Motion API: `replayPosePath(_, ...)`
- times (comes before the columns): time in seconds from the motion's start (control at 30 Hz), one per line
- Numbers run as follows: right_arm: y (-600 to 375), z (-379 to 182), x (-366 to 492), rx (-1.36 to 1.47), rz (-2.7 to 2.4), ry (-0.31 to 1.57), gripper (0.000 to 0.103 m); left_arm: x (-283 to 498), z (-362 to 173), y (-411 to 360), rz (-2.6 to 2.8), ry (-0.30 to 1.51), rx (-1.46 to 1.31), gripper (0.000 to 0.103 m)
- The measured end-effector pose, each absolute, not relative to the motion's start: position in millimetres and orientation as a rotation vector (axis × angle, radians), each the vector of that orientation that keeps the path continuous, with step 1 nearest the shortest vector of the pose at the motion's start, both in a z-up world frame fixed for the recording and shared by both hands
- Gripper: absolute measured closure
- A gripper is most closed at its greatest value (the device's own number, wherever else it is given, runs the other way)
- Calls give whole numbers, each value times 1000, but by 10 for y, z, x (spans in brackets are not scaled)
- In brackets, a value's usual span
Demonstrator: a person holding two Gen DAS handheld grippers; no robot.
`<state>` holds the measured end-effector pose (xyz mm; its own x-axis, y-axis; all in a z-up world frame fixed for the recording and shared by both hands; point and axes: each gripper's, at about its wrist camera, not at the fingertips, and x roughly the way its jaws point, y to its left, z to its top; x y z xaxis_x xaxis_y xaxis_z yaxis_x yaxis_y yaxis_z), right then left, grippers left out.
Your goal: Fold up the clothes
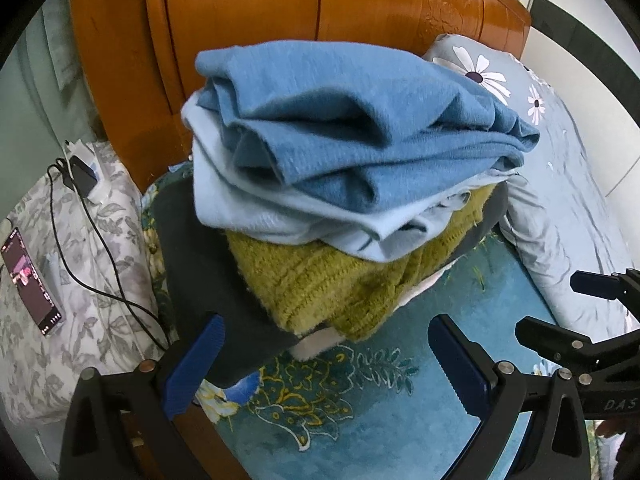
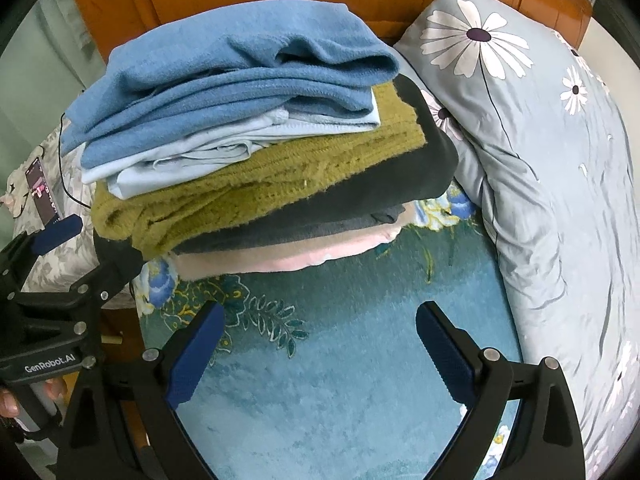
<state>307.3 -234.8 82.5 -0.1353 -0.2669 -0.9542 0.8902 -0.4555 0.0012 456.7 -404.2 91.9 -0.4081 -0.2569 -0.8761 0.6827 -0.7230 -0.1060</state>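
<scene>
A stack of folded clothes [image 1: 340, 184] sits on the teal floral bedspread [image 1: 360, 412] against the headboard. From top down: a blue sweater [image 1: 360, 120], a light blue garment [image 1: 256, 208], an olive knit sweater [image 1: 320, 280], a dark grey garment [image 1: 200, 260] and a pink one [image 2: 280, 256]. The stack also shows in the right wrist view [image 2: 248, 128]. My left gripper [image 1: 324, 360] is open and empty just in front of the stack. My right gripper [image 2: 320, 344] is open and empty over bare bedspread [image 2: 340, 380], a little short of the stack.
An orange wooden headboard [image 1: 260, 20] stands behind the stack. A grey daisy-print pillow and quilt [image 2: 540, 140] lie to the right. On the left, a leaf-print cover [image 1: 80, 280] holds a phone [image 1: 32, 280], a charger [image 1: 82, 176] and a black cable.
</scene>
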Motion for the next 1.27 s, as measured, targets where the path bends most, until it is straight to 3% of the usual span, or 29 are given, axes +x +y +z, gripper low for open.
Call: replayPosePath(1.27,-2405,778,3118,1273,-1684,821,6,4607,779,-4007,-2124,660,1256,0)
